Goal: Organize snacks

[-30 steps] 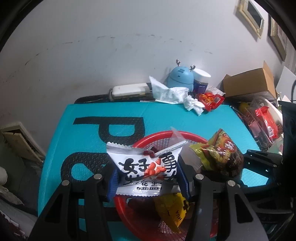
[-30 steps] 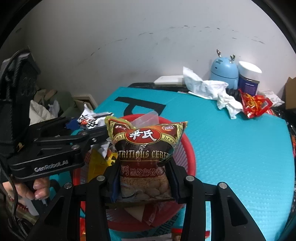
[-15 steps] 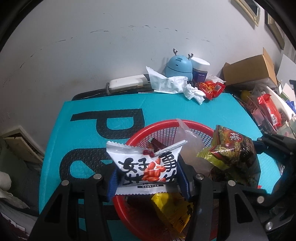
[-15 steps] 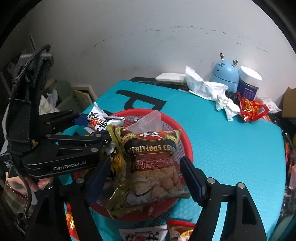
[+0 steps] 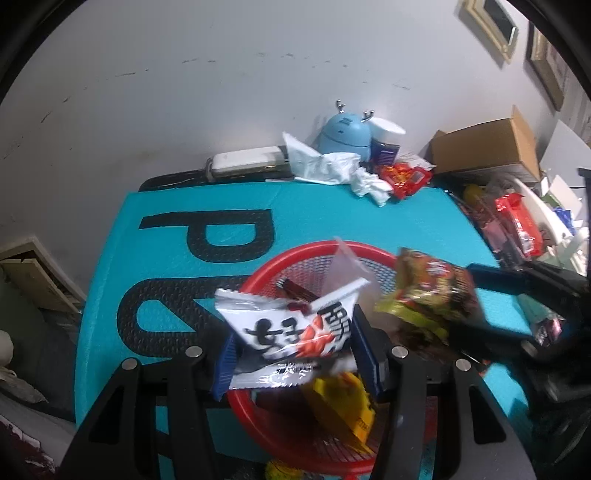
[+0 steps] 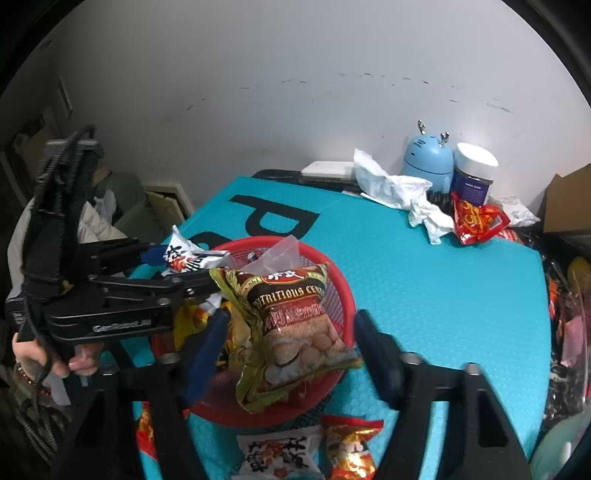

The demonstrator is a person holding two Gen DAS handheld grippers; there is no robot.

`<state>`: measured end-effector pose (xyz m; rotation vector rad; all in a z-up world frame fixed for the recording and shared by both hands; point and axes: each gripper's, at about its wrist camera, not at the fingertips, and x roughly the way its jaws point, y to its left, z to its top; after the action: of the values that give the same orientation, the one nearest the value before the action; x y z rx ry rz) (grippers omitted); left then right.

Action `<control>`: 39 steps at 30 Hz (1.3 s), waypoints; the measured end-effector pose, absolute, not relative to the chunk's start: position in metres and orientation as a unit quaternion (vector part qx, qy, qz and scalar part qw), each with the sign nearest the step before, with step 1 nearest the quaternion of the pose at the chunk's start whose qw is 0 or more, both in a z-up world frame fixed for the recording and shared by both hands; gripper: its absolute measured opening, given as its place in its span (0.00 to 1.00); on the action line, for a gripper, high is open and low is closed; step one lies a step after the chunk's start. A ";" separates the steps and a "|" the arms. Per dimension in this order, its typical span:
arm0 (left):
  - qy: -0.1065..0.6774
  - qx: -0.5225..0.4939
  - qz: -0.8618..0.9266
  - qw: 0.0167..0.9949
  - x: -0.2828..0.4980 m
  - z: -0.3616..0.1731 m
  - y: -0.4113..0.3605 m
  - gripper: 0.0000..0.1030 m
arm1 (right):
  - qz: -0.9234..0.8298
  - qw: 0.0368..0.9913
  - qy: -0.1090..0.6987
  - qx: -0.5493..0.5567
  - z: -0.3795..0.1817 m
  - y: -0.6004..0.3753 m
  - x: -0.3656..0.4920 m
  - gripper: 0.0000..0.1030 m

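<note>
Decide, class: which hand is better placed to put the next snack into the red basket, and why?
Left. Its tongs grip the white peanut packet right above the red basket. The right tongs stand apart from the brown cereal bag, jaws closing, gripping nothing.

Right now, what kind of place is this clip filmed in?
Probably a cluttered room in a home or small office, not a lab. A table under a teal mat stands against a scuffed white wall, with picture frames hanging, an open cardboard box, and a blue gadget beside crumpled tissues.
</note>
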<state>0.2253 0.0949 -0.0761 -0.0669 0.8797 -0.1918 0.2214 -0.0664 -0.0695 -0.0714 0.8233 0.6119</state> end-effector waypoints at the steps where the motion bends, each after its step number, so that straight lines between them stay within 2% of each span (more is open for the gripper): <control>1: 0.425 -0.032 -0.093 0.900 0.223 -0.075 0.094 0.52 | 0.292 0.871 0.395 -0.034 -0.070 -0.067 0.221 0.48; 2: 0.424 -0.031 -0.093 0.900 0.221 -0.074 0.094 0.52 | 0.289 0.872 0.394 -0.034 -0.071 -0.066 0.222 0.41; 3: 0.423 -0.030 -0.092 0.901 0.219 -0.073 0.094 0.52 | 0.289 0.872 0.393 -0.033 -0.071 -0.066 0.223 0.40; 10: 0.426 -0.047 -0.088 0.899 0.215 -0.074 0.102 0.52 | 0.283 0.878 0.385 -0.018 -0.073 -0.062 0.231 0.39; 14: 0.422 -0.048 -0.083 0.902 0.209 -0.071 0.105 0.52 | 0.285 0.877 0.385 -0.024 -0.071 -0.060 0.228 0.40; 17: 0.414 -0.046 -0.082 0.905 0.203 -0.064 0.105 0.52 | 0.286 0.880 0.379 -0.028 -0.066 -0.060 0.223 0.52; 18: 0.411 -0.046 -0.081 0.907 0.201 -0.061 0.104 0.52 | 0.287 0.881 0.376 -0.028 -0.064 -0.060 0.221 0.53; 39: 0.322 -0.027 -0.077 0.943 0.132 0.028 0.084 0.52 | 0.271 0.916 0.294 -0.038 0.016 -0.078 0.153 0.53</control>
<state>0.1315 0.0837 0.0285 -0.0549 0.6571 -0.1563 0.1530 -0.0776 0.0162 -0.0788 0.6051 0.5583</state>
